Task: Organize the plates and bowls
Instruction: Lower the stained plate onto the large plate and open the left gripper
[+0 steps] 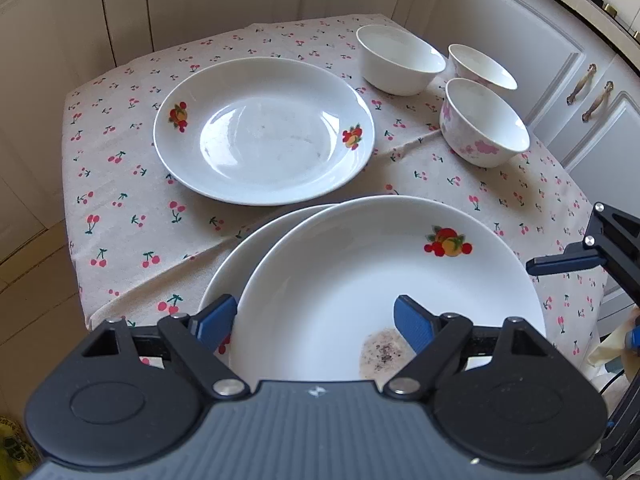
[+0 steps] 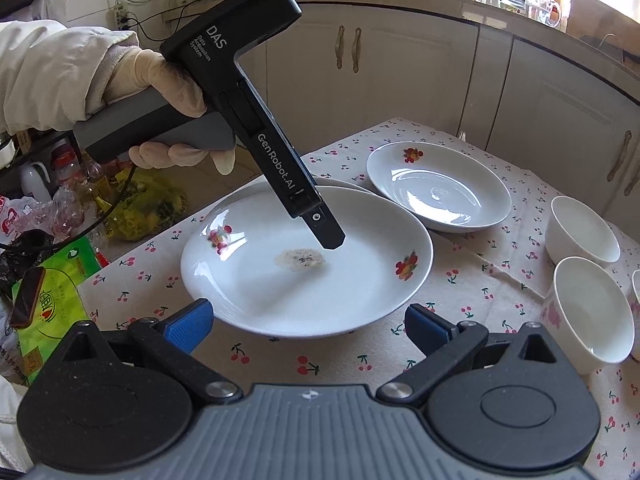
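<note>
**Two open grippers at the stacked plates**

Where the right wrist view catches the black body of the left tool, white writing can be read on it: "DAS", below it "Data Acquisition System", and "GenRobot.AI" along the lower bar. A gloved left hand (image 2: 160,92) holds its grey handle.

The left gripper (image 1: 316,318) has its blue-padded fingers wide apart. It sits over the near edge of the white round ceramic plate with a small brownish speckled stain (image 1: 384,280). One pad (image 1: 412,320) is above the inside of this plate beside the stain, the other is outside the rim; I cannot tell if either pad touches. This stained plate lies on top of a second white plate (image 1: 240,252), shifted so that only a crescent of the lower one shows.

The right gripper (image 2: 308,326) is also wide open and holds nothing. Its fingers are near the edge of the stained plate, above the beige tablecloth with the red cherry print (image 2: 340,360).

A third white plate with fruit decals (image 1: 264,130) lies alone behind the stack. To its right stand three bowls close together: a plain white bowl (image 1: 398,60), a white bowl with pink flowers (image 1: 482,128), and another flowered bowl (image 1: 480,66) behind it. Cream cabinets with brass handles (image 1: 592,92) surround the table.
</note>
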The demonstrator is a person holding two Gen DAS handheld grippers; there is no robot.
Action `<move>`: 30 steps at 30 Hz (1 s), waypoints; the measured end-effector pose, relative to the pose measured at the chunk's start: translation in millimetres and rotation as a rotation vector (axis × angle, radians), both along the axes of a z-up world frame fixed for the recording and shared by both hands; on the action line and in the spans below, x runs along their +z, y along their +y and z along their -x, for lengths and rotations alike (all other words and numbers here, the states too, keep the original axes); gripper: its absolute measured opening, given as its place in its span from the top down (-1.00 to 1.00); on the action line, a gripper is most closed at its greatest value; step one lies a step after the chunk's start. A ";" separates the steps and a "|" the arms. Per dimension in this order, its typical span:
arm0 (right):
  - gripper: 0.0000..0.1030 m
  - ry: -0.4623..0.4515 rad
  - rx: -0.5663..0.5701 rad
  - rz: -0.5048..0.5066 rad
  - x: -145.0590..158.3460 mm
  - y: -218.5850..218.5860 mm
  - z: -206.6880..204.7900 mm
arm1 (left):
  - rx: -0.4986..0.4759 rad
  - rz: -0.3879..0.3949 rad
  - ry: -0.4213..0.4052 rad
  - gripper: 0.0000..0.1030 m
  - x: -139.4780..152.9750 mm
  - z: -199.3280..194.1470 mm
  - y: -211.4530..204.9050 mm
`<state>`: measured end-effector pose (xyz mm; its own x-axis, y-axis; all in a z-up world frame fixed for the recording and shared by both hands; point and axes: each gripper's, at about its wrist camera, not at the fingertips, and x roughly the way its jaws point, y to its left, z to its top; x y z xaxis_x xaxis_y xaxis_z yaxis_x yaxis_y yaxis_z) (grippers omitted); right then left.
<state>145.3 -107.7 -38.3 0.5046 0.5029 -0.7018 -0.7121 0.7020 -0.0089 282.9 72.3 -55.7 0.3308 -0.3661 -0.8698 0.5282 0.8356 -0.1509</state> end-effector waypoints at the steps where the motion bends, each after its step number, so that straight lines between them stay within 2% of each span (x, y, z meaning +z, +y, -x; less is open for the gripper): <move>1: -1.00 -0.001 -0.004 0.000 0.1 -0.5 0.2 | 0.000 0.000 -0.004 -0.67 1.0 0.7 0.3; 16: -1.00 -0.039 -0.080 -0.023 9.6 -15.6 11.9 | 0.052 -0.030 -0.083 -0.72 7.8 12.8 8.6; 20: -1.00 -0.046 -0.103 -0.022 12.7 -23.3 13.1 | 0.065 0.010 -0.108 -0.72 15.9 18.7 12.6; 26: -1.00 -0.072 -0.157 -0.030 19.5 -36.4 9.7 | 0.083 0.056 -0.196 -0.72 31.9 34.4 14.8; 30: -1.00 -0.096 -0.189 -0.035 24.9 -44.4 1.8 | 0.095 0.059 -0.266 -0.73 41.6 41.1 16.8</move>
